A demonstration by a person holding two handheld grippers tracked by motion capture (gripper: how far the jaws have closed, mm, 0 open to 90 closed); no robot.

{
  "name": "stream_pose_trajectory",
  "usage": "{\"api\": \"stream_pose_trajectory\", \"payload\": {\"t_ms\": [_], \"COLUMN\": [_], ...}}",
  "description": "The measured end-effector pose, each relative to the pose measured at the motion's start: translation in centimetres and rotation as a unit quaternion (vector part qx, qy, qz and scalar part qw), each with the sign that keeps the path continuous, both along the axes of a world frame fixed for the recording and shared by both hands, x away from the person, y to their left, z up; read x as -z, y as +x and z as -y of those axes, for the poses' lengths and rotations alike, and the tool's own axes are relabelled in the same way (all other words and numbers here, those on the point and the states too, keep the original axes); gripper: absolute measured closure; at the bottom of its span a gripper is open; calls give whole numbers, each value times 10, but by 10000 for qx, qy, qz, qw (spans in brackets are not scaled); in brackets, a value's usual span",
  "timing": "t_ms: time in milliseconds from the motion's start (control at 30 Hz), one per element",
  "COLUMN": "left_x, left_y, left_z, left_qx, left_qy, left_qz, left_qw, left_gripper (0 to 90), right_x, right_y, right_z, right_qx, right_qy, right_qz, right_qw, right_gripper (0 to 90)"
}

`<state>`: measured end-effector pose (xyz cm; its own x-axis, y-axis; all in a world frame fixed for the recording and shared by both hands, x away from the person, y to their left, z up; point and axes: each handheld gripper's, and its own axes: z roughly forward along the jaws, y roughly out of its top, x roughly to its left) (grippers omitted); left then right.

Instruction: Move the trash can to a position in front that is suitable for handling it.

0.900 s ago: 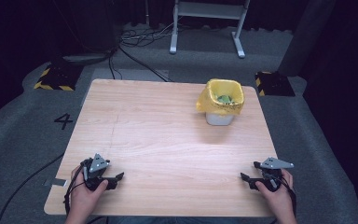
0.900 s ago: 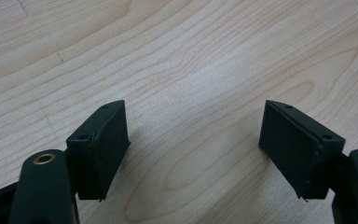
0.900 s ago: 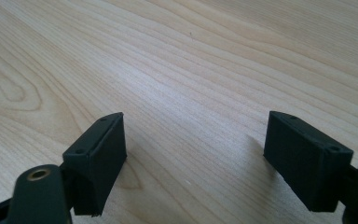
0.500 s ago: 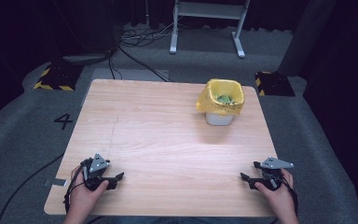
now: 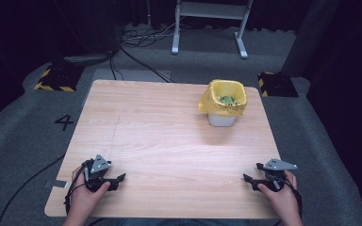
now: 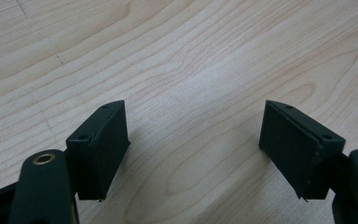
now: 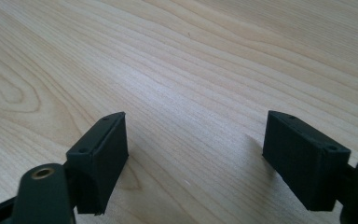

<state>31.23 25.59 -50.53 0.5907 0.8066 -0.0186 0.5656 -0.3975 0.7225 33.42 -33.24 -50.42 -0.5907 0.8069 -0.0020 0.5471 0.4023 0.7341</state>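
Left hand (image 5: 86,197): comes in from the near edge of the high view at the near left corner of the table and grips the left gripper.
Left gripper (image 5: 113,181): sits low over the wood near the table's near left corner, tips pointing right toward the middle. In the left gripper view (image 6: 193,140) its two black jaws stand wide apart with bare wood grain between them; it has hold of nothing.
Table (image 5: 160,141): pale wooden top, bare across its middle and its left half. A thin straight seam runs from far to near on the left part.
Bin (image 5: 222,110): small white container lined with a yellow bag folded over its rim, upright on the far right part of the table, well apart from both grippers. Something green lies inside; what it is cannot be made out.
Right gripper (image 5: 250,179): low over the wood near the near right corner, tips pointing left. In the right gripper view (image 7: 193,149) its jaws are spread wide, with empty table between them.
Right hand (image 5: 280,200): enters from the near edge at the right and holds the right gripper.
Floor (image 5: 23,141): grey carpet around the table, with a dark "4" marked left of the table.
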Motion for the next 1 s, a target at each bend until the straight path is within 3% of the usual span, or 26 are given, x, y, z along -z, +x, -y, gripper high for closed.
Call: {"api": "stream_pose_trajectory", "payload": {"t_ms": [200,500,700,800,900,1000], "left_x": [0,0,0,0,0,0], "left_y": [0,1,0,0,0,0], "left_z": [0,0,1,1,1,1], "left_qx": [-6,3,-10,-11,-12,-13], "left_qy": [-4,12,-4,0,4,5], "left_qz": [15,28,19,22,23,23], "left_qw": [10000,10000,10000,10000,10000,10000], "left_gripper": [235,234,234,234,234,234], "right_x": [-9,-52,-82,-95,-109,-123], "right_y": [0,5,19,30,41,51], "right_z": [-2,-15,-24,-32,-41,-48], "right_qx": [2,-129,-275,-451,-497,-556], "right_qy": [-21,255,356,226,292,132], "right_qz": [20,81,270,451,601,737], "right_qw": [10000,9996,9986,9977,9965,9956], "right_gripper": [274,319,322,327,355,374]}}
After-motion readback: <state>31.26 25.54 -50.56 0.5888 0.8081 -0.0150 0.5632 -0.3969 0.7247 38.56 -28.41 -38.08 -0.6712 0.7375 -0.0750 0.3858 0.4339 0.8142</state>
